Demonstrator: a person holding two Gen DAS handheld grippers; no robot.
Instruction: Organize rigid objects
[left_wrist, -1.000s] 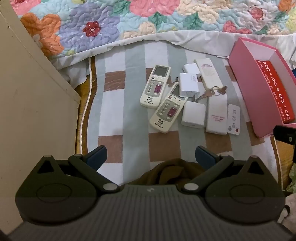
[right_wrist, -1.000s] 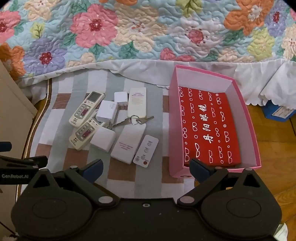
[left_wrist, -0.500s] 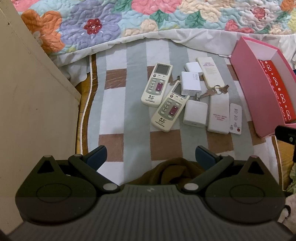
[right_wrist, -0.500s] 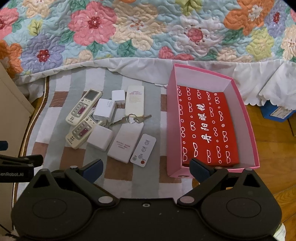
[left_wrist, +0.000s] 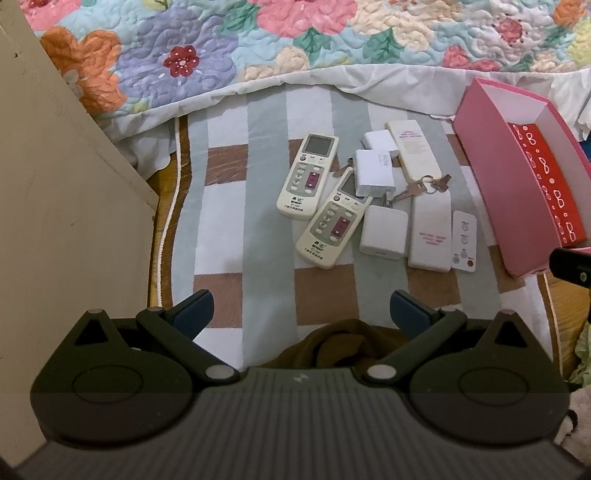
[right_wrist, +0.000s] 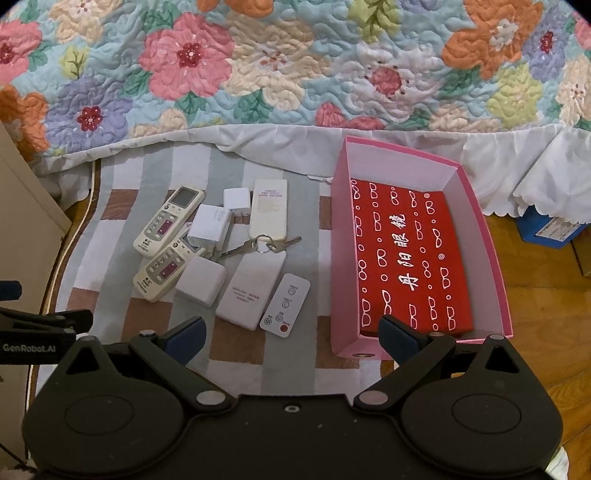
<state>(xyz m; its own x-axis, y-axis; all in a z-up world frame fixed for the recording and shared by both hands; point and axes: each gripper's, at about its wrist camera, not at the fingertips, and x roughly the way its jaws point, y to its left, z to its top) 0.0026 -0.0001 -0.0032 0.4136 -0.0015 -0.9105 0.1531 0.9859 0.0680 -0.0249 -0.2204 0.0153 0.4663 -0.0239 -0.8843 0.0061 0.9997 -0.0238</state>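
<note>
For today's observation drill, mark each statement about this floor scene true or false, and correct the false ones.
1. Both grippers are open and empty: left gripper, right gripper. True.
2. The keys lie inside the pink box. False: they lie on the striped mat.
3. Two remotes with screens lie side by side. True.
4. The pink box is empty. False: a red case lies in it.

Place: home bedroom, floor beside a bed
Bed: flowered quilt (right_wrist: 295, 66) hanging over a white scalloped skirt (right_wrist: 517, 177)
Floor: striped checked rug (left_wrist: 258, 229) on wood boards (right_wrist: 546, 295)
Furniture: cream cabinet side (left_wrist: 55, 221)
</note>
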